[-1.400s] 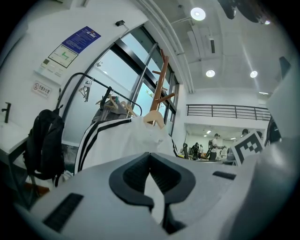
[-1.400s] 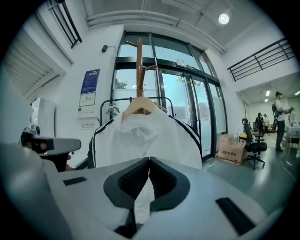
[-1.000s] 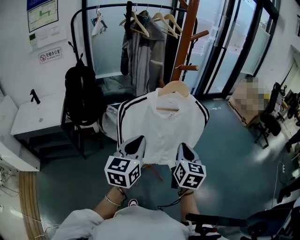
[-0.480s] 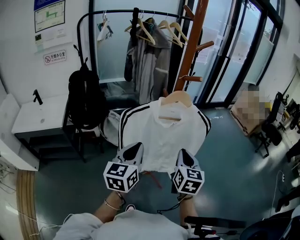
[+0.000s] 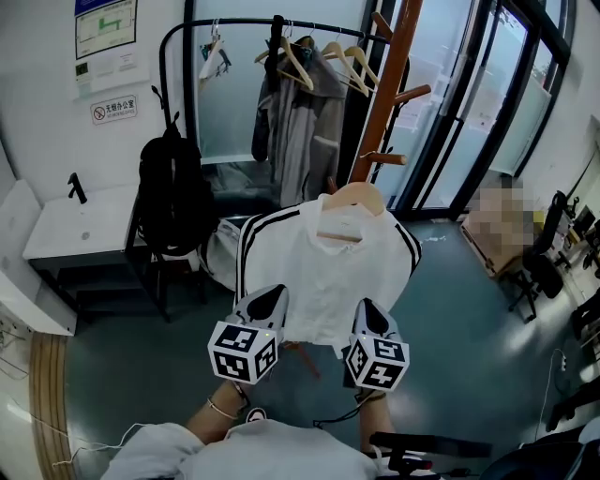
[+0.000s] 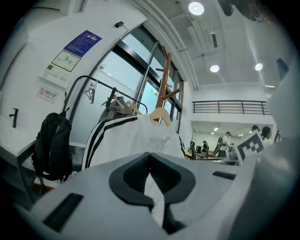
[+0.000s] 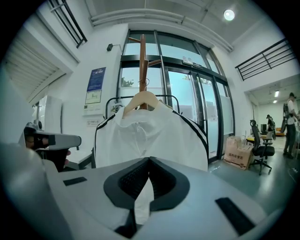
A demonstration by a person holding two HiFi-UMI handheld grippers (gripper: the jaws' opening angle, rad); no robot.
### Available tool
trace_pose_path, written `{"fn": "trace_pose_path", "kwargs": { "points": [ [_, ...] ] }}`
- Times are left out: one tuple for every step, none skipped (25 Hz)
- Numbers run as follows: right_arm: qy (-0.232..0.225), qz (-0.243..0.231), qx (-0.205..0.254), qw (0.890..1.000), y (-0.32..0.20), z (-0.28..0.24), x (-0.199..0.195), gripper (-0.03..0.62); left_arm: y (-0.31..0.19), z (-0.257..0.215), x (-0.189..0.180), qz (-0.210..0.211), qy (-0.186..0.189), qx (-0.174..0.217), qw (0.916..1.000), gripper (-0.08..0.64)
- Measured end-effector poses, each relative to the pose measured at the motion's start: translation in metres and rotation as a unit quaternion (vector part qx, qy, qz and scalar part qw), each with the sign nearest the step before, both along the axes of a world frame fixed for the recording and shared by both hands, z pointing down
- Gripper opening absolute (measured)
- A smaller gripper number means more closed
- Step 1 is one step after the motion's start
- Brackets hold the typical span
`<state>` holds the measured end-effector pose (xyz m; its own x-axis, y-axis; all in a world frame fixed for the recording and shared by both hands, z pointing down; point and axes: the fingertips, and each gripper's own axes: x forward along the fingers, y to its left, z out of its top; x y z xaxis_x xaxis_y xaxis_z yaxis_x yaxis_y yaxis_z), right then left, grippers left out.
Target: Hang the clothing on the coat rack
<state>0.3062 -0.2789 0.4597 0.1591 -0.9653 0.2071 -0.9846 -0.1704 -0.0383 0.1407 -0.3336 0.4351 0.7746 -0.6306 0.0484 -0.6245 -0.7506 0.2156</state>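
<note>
The person held both grippers out ahead of the chest, side by side and near each other, pointing roughly level. The left gripper point(image 5: 270, 298) had its jaws pressed together on the hem of the white jacket point(image 5: 323, 267). The right gripper point(image 5: 367, 309) pinched the same hem just beside it. Both forearms reached forward, and the left wrist point(image 5: 223, 403) wore a thin bracelet.

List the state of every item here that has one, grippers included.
white jacket: on the wooden hanger, hem pinched by both grippers.
wooden hanger: inside the jacket's shoulders; hook hidden, cannot tell if it is on a peg.
left gripper: shut on the jacket hem.
right gripper: shut on the jacket hem.
coat rack: upright behind the jacket.
black backpack: hanging.
grey coat: hanging on the garment rail.
</note>
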Motion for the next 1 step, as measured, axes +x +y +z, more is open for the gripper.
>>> {"fn": "trace_pose_path", "kwargs": {
  "points": [
    [0.000,0.000,0.000,1.000,0.0010,-0.0001,0.0006,0.023,0.0010,-0.0002,0.0009,0.001,-0.001,0.001,1.0000,0.008]
  ]
}}
